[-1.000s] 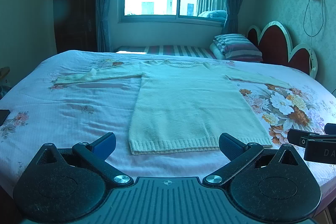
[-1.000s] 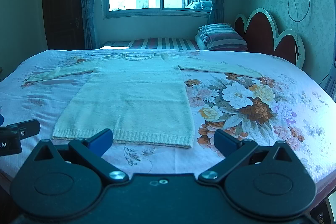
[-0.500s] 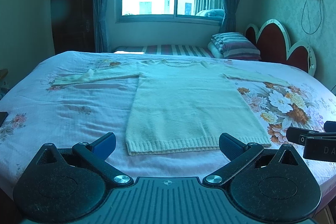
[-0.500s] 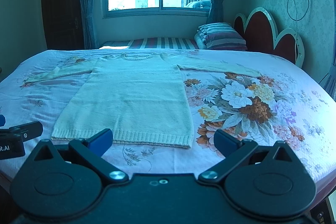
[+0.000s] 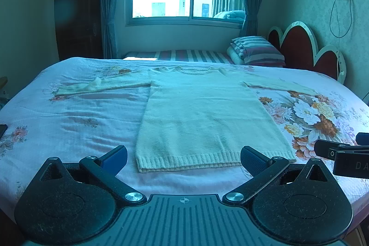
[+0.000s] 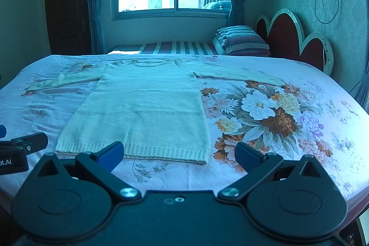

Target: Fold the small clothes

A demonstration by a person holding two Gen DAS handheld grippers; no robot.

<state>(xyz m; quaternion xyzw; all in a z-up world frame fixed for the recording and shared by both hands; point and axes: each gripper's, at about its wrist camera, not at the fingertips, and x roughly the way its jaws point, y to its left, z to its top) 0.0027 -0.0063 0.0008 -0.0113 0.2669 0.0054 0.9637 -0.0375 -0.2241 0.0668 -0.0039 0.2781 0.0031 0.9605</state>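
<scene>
A cream knitted sweater [image 5: 203,114] [image 6: 143,107] lies flat on the bed, both sleeves spread out sideways and its ribbed hem nearest to me. My left gripper [image 5: 183,157] hovers open just before the hem, with nothing between its fingers. My right gripper [image 6: 178,155] is also open and empty, near the hem's right corner. Each gripper shows at the edge of the other's view: the right one [image 5: 341,153] and the left one [image 6: 16,149].
The bed [image 5: 69,112] has a pale floral cover with a big flower print [image 6: 265,112] to the sweater's right. Striped folded bedding [image 5: 256,51] and a red scalloped headboard [image 5: 306,47] stand behind. A dark object [image 5: 2,129] lies at the left edge.
Both grippers have crept slightly forward toward the hem, which sits a little lower in the views. Both stay open and the sweater has not moved.
</scene>
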